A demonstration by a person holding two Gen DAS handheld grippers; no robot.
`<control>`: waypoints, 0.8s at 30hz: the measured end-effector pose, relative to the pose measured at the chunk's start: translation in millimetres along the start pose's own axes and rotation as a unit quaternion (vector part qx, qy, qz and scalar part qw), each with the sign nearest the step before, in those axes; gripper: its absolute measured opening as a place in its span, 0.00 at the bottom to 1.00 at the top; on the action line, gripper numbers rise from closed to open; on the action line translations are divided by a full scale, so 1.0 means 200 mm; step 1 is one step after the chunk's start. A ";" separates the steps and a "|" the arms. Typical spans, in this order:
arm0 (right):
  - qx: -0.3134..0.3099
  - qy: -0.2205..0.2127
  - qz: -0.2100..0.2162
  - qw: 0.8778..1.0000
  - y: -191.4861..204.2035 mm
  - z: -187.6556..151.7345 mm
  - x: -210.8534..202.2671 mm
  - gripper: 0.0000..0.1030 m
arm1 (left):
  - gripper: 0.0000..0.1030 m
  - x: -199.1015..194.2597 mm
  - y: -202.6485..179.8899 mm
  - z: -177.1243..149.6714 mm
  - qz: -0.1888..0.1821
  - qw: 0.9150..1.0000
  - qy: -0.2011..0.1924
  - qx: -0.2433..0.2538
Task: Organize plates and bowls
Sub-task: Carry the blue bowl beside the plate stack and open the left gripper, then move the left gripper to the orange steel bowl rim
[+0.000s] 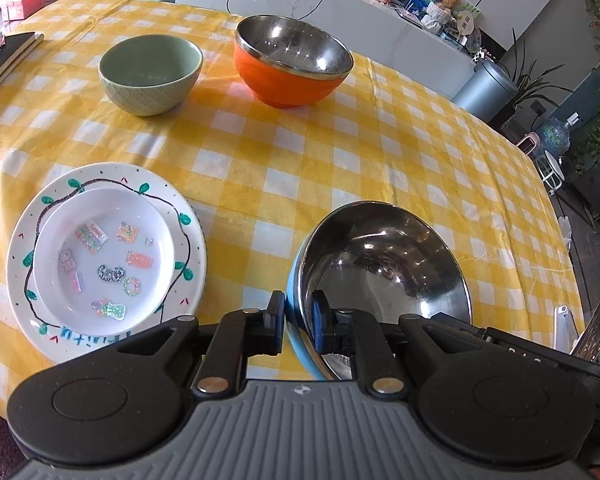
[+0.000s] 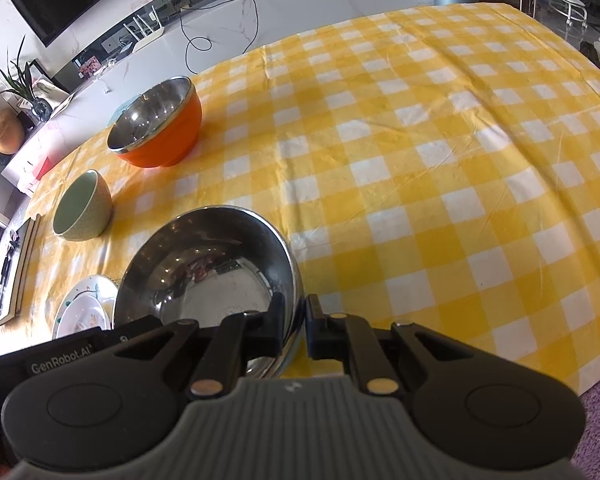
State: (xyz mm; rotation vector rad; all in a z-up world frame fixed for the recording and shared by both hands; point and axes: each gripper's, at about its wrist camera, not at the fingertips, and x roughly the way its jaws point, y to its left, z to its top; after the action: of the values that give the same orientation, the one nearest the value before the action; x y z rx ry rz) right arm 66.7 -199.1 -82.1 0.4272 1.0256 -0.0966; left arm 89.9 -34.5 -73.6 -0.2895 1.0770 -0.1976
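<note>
A steel-lined blue bowl [image 1: 384,264] is held at its near rim by both grippers. The left gripper [image 1: 299,320] clamps one rim section, the right gripper [image 2: 296,320] another; each has one finger inside, one outside.

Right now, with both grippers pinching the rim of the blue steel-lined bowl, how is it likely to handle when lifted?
The blue bowl looks rigid, so the rim should not flex between the left gripper and right gripper. Its polished steel lining looks slick, so the pads may slip. It appears empty and probably light, though its rounded body could tilt if one grip loosens.
</note>
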 end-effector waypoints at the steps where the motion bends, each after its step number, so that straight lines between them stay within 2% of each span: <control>1: 0.000 -0.001 0.000 1.000 0.00 0.00 0.00 0.08 | 0.14 0.00 0.00 0.00 0.001 1.000 -0.001 0.001; 9: -0.006 -0.004 -0.001 1.000 0.01 0.01 0.01 0.08 | 0.14 0.02 -0.01 0.01 0.004 1.000 0.003 0.008; 13: -0.006 -0.007 0.002 1.000 0.01 0.01 0.01 0.11 | 0.14 0.02 -0.01 0.01 0.004 1.000 0.004 0.005; 14: -0.008 -0.010 0.000 1.000 0.01 0.01 0.00 0.12 | 0.16 0.02 -0.01 0.01 0.004 1.000 0.001 0.005; 16: -0.014 -0.017 -0.004 1.000 0.01 0.01 -0.01 0.13 | 0.29 0.00 0.00 0.02 0.003 1.000 -0.008 0.005; 18: -0.017 -0.024 -0.006 1.000 0.02 0.01 -0.02 0.27 | 0.41 -0.02 0.00 0.02 -0.001 1.000 -0.015 0.005; 24: -0.027 -0.047 -0.007 0.999 0.03 0.02 -0.07 0.30 | 0.47 -0.07 0.00 0.05 0.007 0.999 -0.032 0.014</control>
State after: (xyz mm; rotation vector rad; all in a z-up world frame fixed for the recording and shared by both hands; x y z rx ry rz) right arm 64.5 -196.0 -66.9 0.3631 0.9369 -0.1008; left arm 92.7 -28.6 -58.0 -0.2609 1.0111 -0.1899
